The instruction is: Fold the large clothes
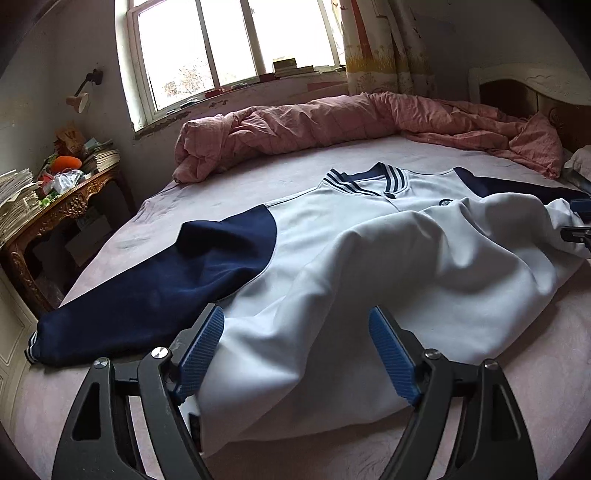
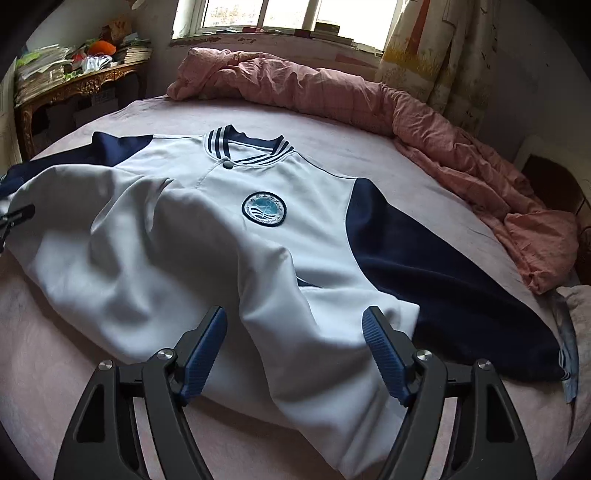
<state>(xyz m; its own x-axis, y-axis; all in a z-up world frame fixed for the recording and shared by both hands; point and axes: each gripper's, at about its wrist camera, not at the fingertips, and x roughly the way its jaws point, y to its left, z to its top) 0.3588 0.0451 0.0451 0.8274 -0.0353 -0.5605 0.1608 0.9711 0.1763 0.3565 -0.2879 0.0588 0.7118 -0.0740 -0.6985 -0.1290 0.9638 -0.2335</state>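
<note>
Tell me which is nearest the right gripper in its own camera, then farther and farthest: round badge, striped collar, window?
From the right gripper:
1. Round badge, on the jacket's chest, just ahead.
2. Striped collar, at the jacket's top, beyond the badge.
3. Window, on the far wall behind the bed.

Jacket [image 2: 207, 236] lies on bed [image 2: 332, 147], quilt [image 2: 332, 96] behind it

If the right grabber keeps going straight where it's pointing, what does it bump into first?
Most likely the jacket. The right gripper stands open, pointing down at the rumpled white front of it, just below the round badge. Nothing else seems to lie between, though depth is hard to judge here.
</note>
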